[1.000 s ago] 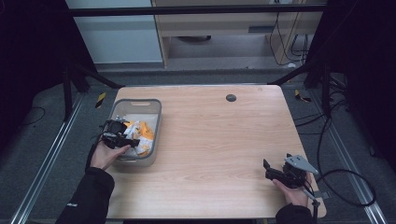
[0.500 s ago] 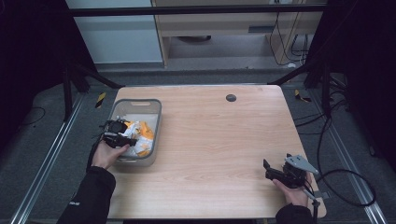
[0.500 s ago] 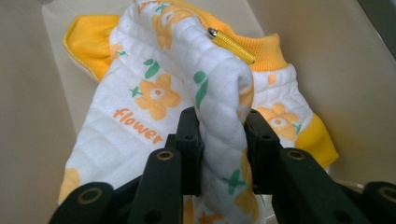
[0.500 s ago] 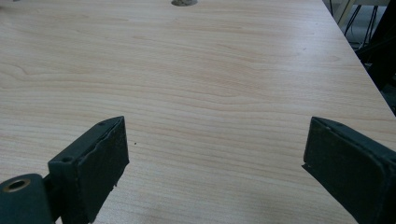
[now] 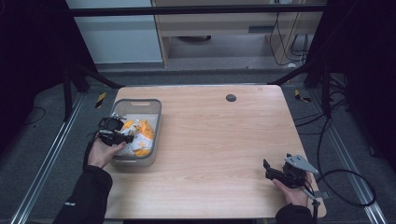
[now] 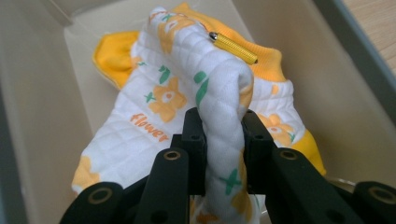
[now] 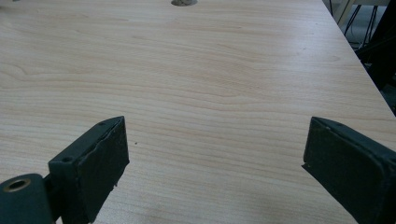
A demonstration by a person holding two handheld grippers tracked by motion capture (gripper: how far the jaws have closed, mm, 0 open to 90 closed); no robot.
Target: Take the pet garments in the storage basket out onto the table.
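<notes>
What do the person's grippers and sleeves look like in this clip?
Both grippers are black with two flat-faced jaws, and round bolt holes show along their linkage bars. The left gripper is compact and dark all over. The right gripper carries a grey three-cornered plate on top, and a black cable loops away from it. The person wears black sleeves; the left one bears a small pale logo.

High view overlooking whole table, left tongs camera close inside bin, right skimming tabletop
</notes>
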